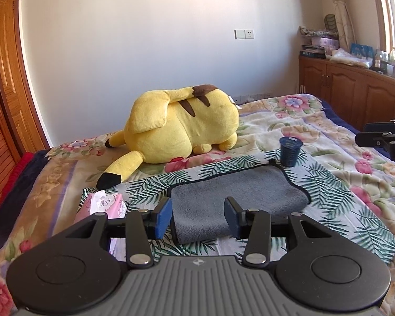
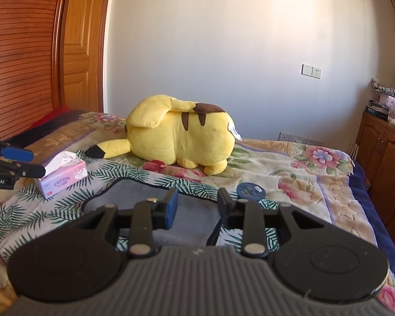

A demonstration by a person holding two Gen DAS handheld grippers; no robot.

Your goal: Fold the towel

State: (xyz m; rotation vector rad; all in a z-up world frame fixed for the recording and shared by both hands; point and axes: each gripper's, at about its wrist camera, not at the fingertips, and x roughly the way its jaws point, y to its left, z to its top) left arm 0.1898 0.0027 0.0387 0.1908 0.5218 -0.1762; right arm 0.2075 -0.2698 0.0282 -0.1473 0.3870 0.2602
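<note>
A grey towel [image 1: 239,192] with a dark hem lies folded on a palm-leaf cloth [image 1: 329,197] on the bed. It also shows in the right wrist view [image 2: 192,216]. My left gripper [image 1: 197,217] is open, hovering over the towel's near left end, holding nothing. My right gripper [image 2: 196,205] is open above the towel's near right part, empty. The right gripper also appears at the right edge of the left wrist view [image 1: 381,134]. The left gripper appears at the left edge of the right wrist view [image 2: 23,163].
A big yellow plush toy [image 1: 181,126] lies behind the towel. A dark blue cup [image 1: 289,151] stands at the towel's far right corner. A pink tissue box [image 2: 63,177] sits left of the towel. Wooden cabinets [image 1: 355,89] stand on the right, a wooden door [image 2: 26,52] on the left.
</note>
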